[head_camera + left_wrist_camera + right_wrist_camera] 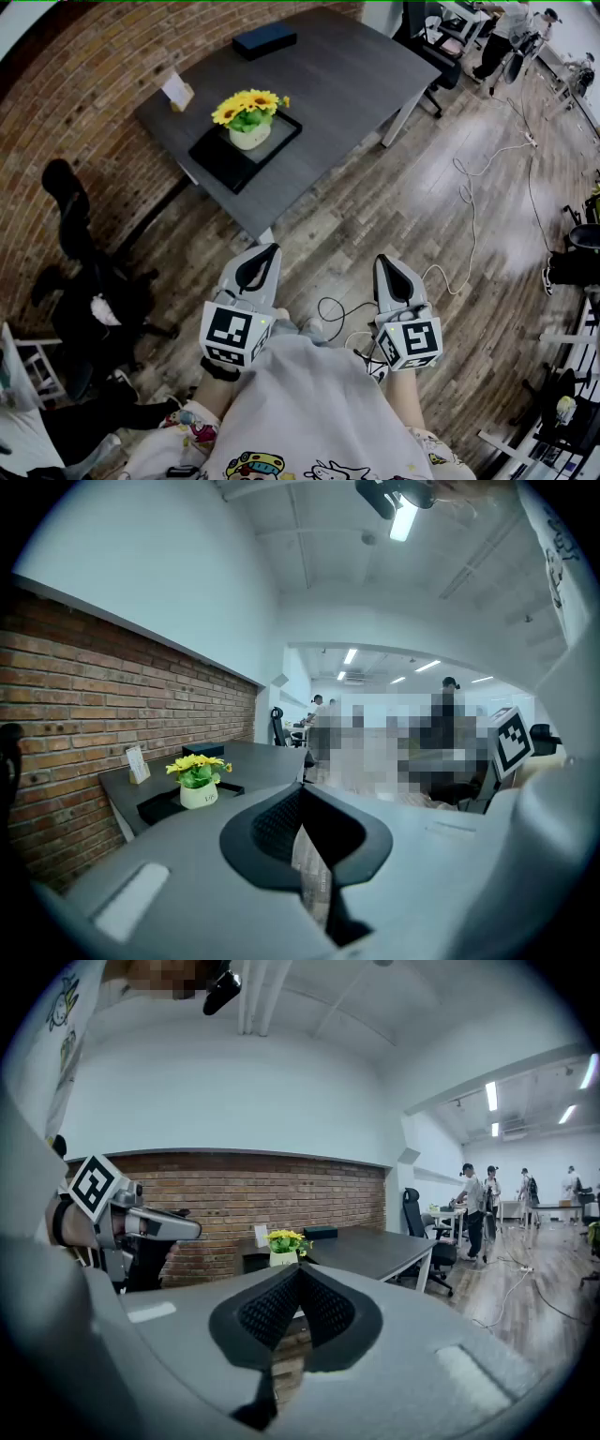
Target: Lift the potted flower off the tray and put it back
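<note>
One potted flower [249, 117], one tray [223, 157]

We are facing a table [356, 75] where the pot [249, 136] is sitting on a tray [217, 155], a card [178, 92] standing left of it and a box [264, 40] behind. We are holding the left gripper [265, 249] and right gripper [383, 261] side by side, short of the table.

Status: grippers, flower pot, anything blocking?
Left gripper, right gripper shut, empty, short of table. Potted flower upright on tray. Nothing in the way.
</note>
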Motion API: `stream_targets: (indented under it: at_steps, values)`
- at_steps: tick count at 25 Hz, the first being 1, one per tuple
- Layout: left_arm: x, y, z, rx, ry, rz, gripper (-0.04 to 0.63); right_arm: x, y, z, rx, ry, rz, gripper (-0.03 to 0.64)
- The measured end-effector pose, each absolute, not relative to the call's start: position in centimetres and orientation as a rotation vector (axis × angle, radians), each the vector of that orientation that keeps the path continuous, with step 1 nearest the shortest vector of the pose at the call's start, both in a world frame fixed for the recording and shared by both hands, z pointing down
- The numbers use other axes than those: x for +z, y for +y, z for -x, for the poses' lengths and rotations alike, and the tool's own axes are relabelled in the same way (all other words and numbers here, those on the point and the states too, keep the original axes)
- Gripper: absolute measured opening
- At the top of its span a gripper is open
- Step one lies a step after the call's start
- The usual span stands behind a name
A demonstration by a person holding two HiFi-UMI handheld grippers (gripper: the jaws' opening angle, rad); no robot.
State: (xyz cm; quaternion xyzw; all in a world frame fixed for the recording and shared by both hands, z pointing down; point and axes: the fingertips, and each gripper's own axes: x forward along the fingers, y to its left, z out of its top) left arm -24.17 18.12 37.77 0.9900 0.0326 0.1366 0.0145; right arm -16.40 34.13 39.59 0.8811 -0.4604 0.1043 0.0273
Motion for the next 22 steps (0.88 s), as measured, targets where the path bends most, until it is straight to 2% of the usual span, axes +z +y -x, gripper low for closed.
stream_targets:
  at_steps: [7,11,16,22]
  values:
    - [37.2,19.2,24.1,0.384,0.101,-3.063,0.019,38.9,35.5,15.9,0.329,-1.482,-2.755,0.002]
    - [37.2,19.9,24.7,0.367,0.078,-3.059,0.073,39.0,35.7,16.6,0.319,-1.563,-2.726,0.074]
    - [37.7,20.8,26.0,0.364,0.038,-3.047,0.140,39.2,36.5,17.8,0.331,-1.629,-2.727,0.133]
    - [37.9,21.8,26.0,0.359,0.044,-3.044,0.183,39.6,38.0,17.7,0.374,-1.657,-2.748,0.190]
